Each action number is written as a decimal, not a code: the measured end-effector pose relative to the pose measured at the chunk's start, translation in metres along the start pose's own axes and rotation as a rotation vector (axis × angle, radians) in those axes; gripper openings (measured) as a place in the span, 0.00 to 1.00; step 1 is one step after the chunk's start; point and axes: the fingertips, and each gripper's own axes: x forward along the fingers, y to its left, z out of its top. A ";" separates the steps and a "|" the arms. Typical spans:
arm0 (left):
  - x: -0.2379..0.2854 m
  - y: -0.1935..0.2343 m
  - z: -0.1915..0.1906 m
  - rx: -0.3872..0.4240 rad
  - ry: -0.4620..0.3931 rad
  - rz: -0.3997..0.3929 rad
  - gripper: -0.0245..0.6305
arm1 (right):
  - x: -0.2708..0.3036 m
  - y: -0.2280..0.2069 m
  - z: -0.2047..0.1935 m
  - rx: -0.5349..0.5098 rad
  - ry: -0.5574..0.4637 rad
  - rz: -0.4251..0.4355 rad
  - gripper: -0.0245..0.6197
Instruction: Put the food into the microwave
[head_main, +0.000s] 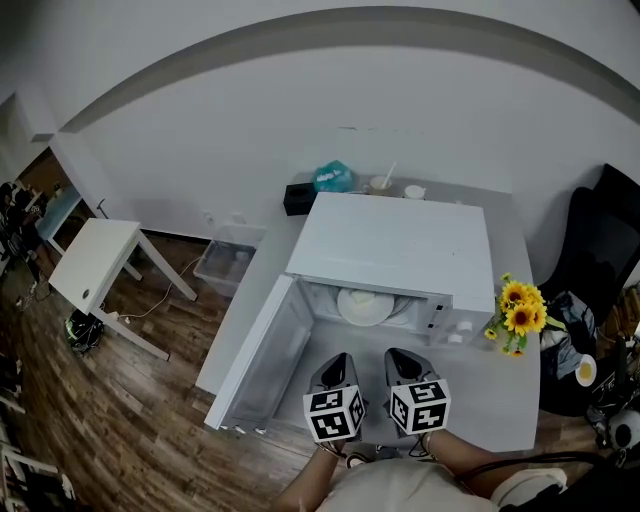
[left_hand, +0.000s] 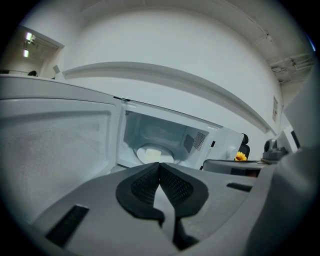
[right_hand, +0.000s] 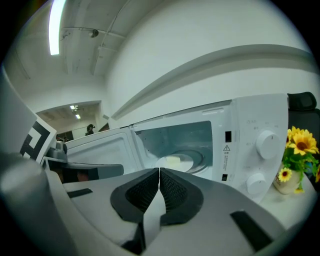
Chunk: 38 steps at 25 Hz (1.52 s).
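Note:
The white microwave (head_main: 390, 240) stands on a white counter with its door (head_main: 265, 350) swung wide open to the left. Inside, a white plate (head_main: 365, 305) with a pale piece of food (head_main: 362, 298) rests on the turntable. The plate also shows in the left gripper view (left_hand: 152, 152) and the right gripper view (right_hand: 172, 161). My left gripper (head_main: 337, 365) and right gripper (head_main: 400, 362) hover side by side just in front of the opening. Both point at the cavity. Each is shut with nothing between its pads (left_hand: 145, 182) (right_hand: 172, 190).
A vase of sunflowers (head_main: 518, 312) stands right of the microwave's dials (right_hand: 267, 145). A black chair (head_main: 600, 240) is at the far right. Behind the microwave lie a teal bag (head_main: 333, 177) and a black box (head_main: 298, 199). A white side table (head_main: 95, 260) stands on the wood floor to the left.

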 end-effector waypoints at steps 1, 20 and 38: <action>-0.001 0.000 -0.001 0.001 0.004 0.001 0.04 | -0.001 0.001 0.000 -0.002 -0.002 0.000 0.07; -0.008 0.000 -0.002 0.007 0.022 0.000 0.04 | -0.010 0.005 -0.003 -0.033 0.007 0.010 0.06; -0.010 -0.007 -0.008 -0.007 0.023 -0.002 0.04 | -0.016 -0.005 -0.010 -0.055 0.046 -0.014 0.06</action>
